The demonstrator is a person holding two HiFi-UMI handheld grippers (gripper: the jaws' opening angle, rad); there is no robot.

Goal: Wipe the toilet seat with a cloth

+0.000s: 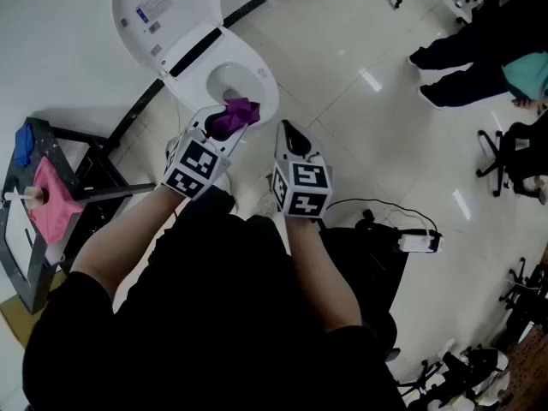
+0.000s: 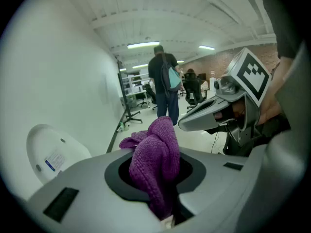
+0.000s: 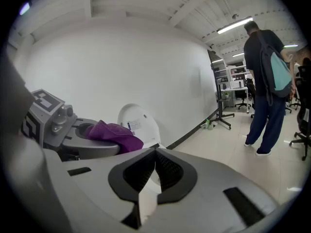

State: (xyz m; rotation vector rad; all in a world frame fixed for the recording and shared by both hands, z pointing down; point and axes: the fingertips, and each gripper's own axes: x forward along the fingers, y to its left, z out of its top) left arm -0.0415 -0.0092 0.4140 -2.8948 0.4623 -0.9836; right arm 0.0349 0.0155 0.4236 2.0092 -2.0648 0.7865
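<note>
Nubby purple cloth (image 2: 158,161) in left gripper (image 1: 221,125)

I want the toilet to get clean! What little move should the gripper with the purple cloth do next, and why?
Probably lower the left gripper so the purple cloth meets the toilet seat. Its jaws are clamped on the cloth, which hangs over the seat's front rim; the lid is up, and the right gripper is shut and empty.

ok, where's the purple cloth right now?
Head view, left of centre: the purple cloth is pinched in the left gripper at the near rim of the toilet seat, with the shut right gripper just to its right.
</note>
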